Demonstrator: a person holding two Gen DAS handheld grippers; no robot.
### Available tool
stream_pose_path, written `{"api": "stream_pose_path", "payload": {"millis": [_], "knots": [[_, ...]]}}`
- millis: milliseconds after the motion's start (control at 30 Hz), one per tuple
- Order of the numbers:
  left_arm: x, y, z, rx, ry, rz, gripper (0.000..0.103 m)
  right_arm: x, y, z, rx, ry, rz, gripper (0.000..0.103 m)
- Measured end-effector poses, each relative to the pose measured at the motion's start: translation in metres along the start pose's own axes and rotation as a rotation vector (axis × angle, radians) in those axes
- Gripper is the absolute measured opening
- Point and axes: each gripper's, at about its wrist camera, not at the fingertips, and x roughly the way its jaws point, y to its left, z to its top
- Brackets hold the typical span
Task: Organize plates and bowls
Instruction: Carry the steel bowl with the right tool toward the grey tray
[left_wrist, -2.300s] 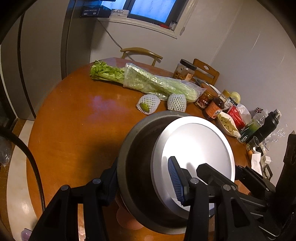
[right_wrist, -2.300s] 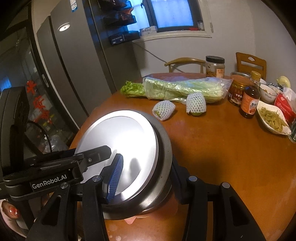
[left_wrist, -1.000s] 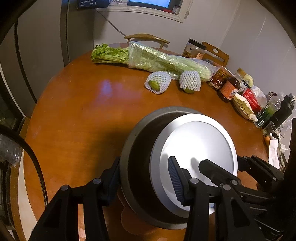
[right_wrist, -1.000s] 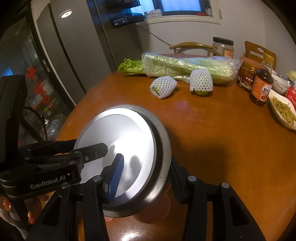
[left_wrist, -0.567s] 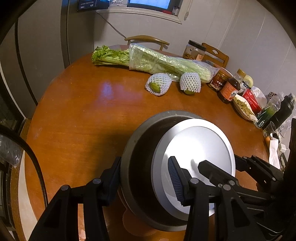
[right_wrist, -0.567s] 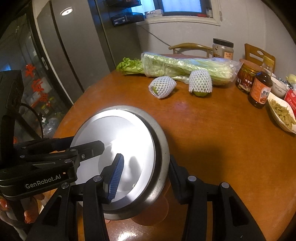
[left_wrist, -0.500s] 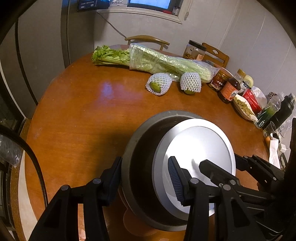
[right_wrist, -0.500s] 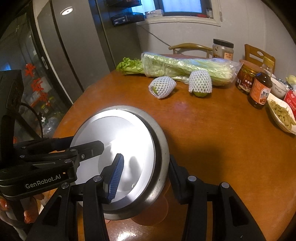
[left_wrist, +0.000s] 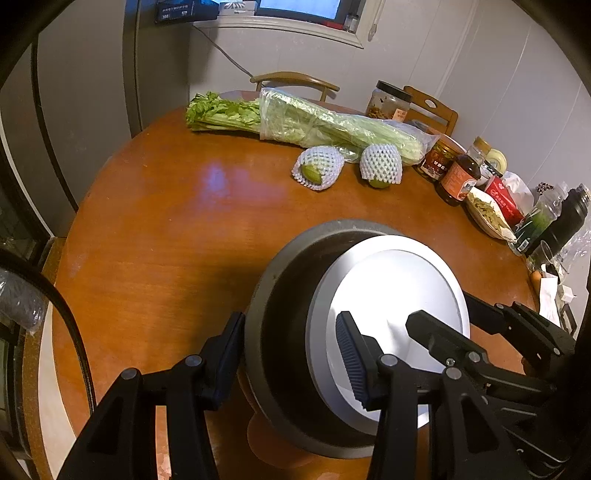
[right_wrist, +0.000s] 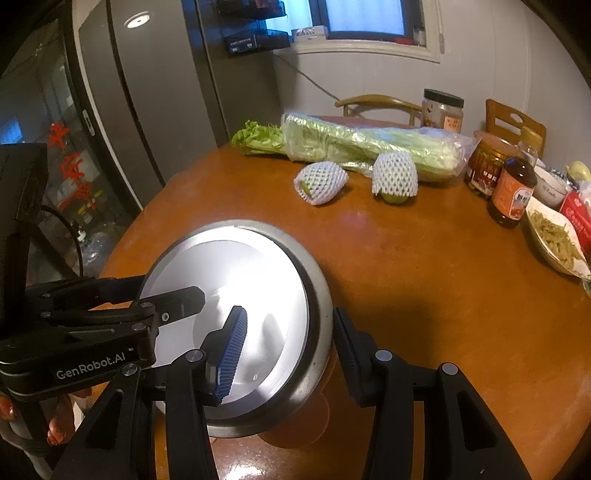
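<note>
A steel bowl (left_wrist: 280, 295) with a silver plate (left_wrist: 391, 295) lying tilted inside it is held just above the round wooden table (left_wrist: 166, 229), with a pink bowl (left_wrist: 277, 446) under it. My left gripper (left_wrist: 291, 354) is shut on the bowl's near wall, one finger outside and one inside. My right gripper (right_wrist: 291, 343) is shut on the bowl's (right_wrist: 314, 332) opposite wall, its blue-padded finger over the plate (right_wrist: 240, 288). Each gripper shows in the other's view.
Bagged celery (left_wrist: 314, 122) and two net-wrapped fruits (left_wrist: 317, 166) lie across the far side. Jars, sauce bottles (left_wrist: 458, 177), a dish of food (left_wrist: 487, 214) and flasks crowd the right edge. Chairs stand behind the table; a fridge (right_wrist: 147, 92) is on the left.
Both grippers have carried the bowl and plate a little forward over the table, keeping their hold. The plate has stayed tilted inside the bowl.
</note>
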Motion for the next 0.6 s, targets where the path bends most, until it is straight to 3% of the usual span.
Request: {"api": "stream_pose_path", "payload": {"millis": [600], "knots": [[-0.0066, 0.0053, -0.0029, -0.010, -0.020, 0.019, 0.050, -0.0055, 0.0028, -0.0013, -0.004, -0.004, -0.014, 0.050]]}}
